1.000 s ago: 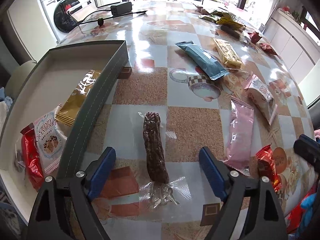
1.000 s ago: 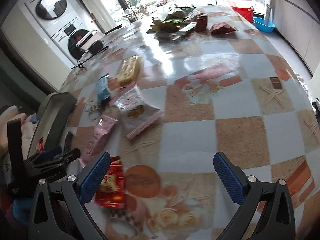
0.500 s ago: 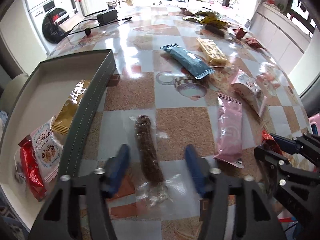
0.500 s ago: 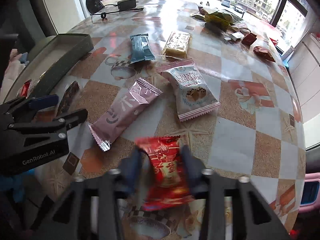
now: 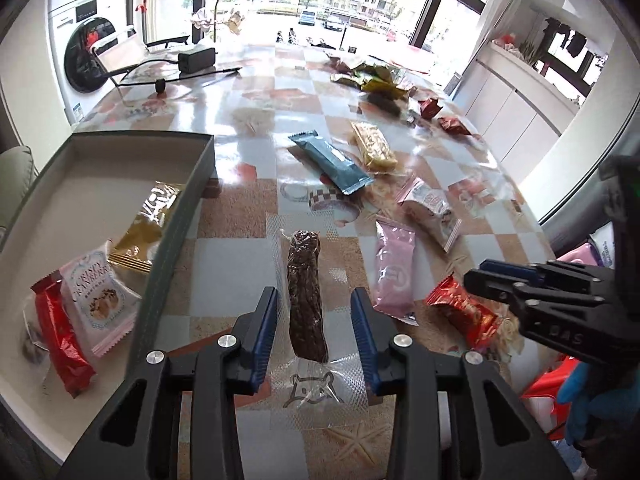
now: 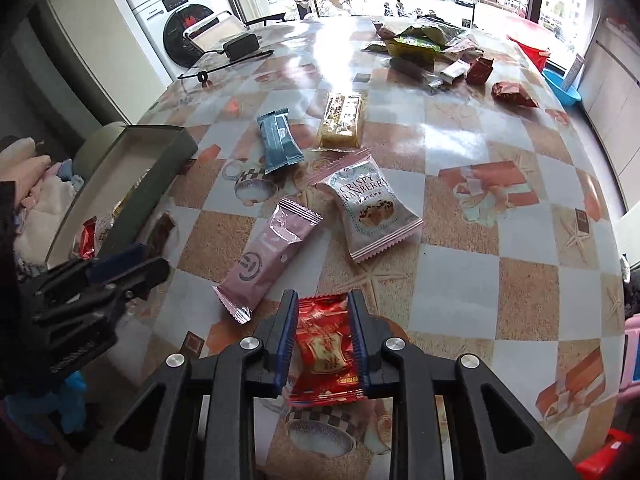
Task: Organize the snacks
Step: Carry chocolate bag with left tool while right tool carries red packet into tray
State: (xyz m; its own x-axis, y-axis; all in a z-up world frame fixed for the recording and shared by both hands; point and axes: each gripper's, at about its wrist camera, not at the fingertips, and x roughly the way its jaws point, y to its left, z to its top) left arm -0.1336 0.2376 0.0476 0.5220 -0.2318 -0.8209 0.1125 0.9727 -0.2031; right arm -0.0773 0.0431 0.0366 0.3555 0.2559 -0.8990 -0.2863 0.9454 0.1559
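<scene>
Both tools are low over the table [image 6: 520, 292]; the left gripper [image 5: 314, 322] has its two blue fingers [image 5: 267, 320] on either side of the brown snack bar [image 5: 305, 292], which lies in a clear wrapper on the tablecloth; a gap shows between each pad and the bar, so this gripper is parted and grasps nothing. In the right wrist view the right gripper [image 6: 323, 340] is closed on the red snack packet [image 6: 326, 356]; its blue pads press the packet from both sides, and the packet is creased between them; whether the packet is off the table, I cannot tell.

Left of the brown bar stands the dark green box [image 5: 182, 216], its wall just beside the bar; inside the box lie a gold packet [image 5: 146, 228], a white cranberry packet [image 5: 98, 292] and a red packet [image 5: 60, 336], the white one partly over the red one.

On the table beyond the grippers lie a pink packet [image 6: 270, 256], a second white cranberry packet [image 6: 370, 208], a teal packet [image 6: 278, 144] and a yellow bar [image 6: 342, 120]; the pink packet is just beside the red snack packet; a heap of other wrappers [image 6: 424, 44] lies near the far edge, well apart from the rest.
</scene>
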